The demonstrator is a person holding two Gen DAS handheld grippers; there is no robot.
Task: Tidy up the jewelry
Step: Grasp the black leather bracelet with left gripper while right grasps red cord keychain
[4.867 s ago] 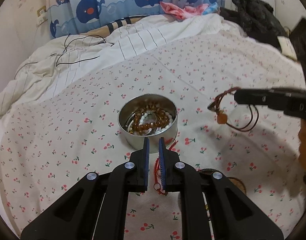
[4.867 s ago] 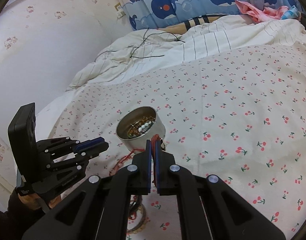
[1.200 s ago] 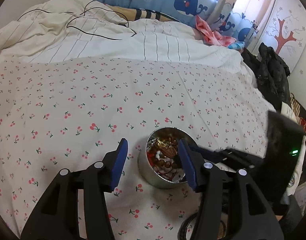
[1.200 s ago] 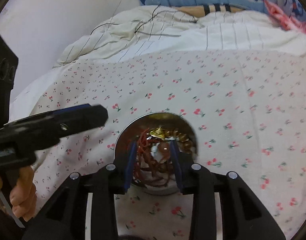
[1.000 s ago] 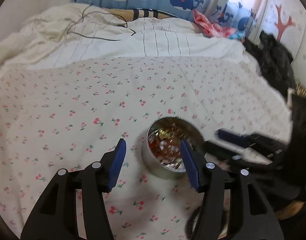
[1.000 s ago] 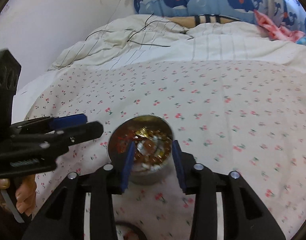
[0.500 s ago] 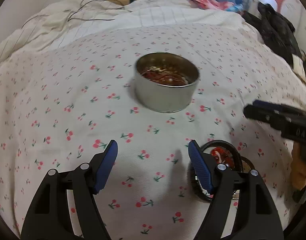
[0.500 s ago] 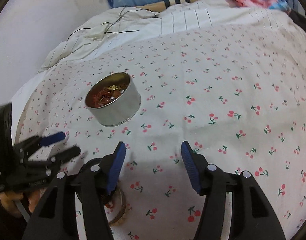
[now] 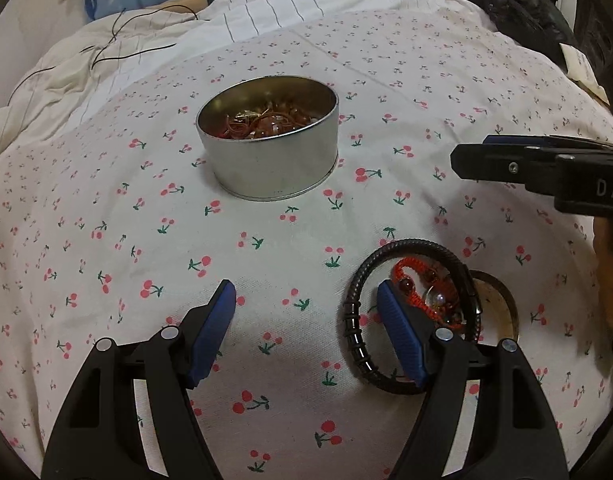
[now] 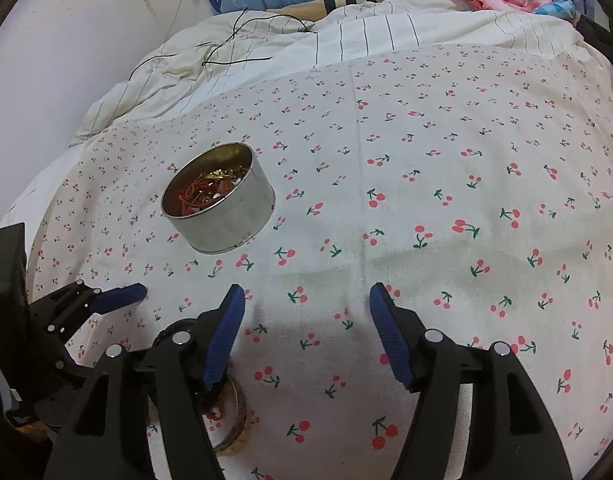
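A round metal tin (image 9: 274,168) holding several beaded and red-cord bracelets sits on the cherry-print sheet. My left gripper (image 9: 304,292) hangs open and empty close over the sheet, nearer than the tin. Its right finger lies over a black coiled bracelet (image 9: 354,320) that rings a red beaded bracelet (image 9: 422,292); a brown bangle (image 9: 502,300) lies beside them. The right gripper (image 10: 306,296) is opening, with only bare sheet between its jaws. The tin (image 10: 230,224) is up and to its left. The bangle (image 10: 234,432) peeks out under its left finger.
Each gripper shows in the other's view: the right gripper (image 9: 506,160) at the right edge, the left gripper (image 10: 118,296) at lower left. A rumpled striped duvet (image 10: 346,36) with a thin black cable (image 10: 242,60) lies beyond. Dark clothing (image 9: 522,4) is piled at far right.
Both grippers drew back from over the tin and sank toward the sheet, jaws spreading wider. The red cord bracelets they pinched earlier are no longer in them.
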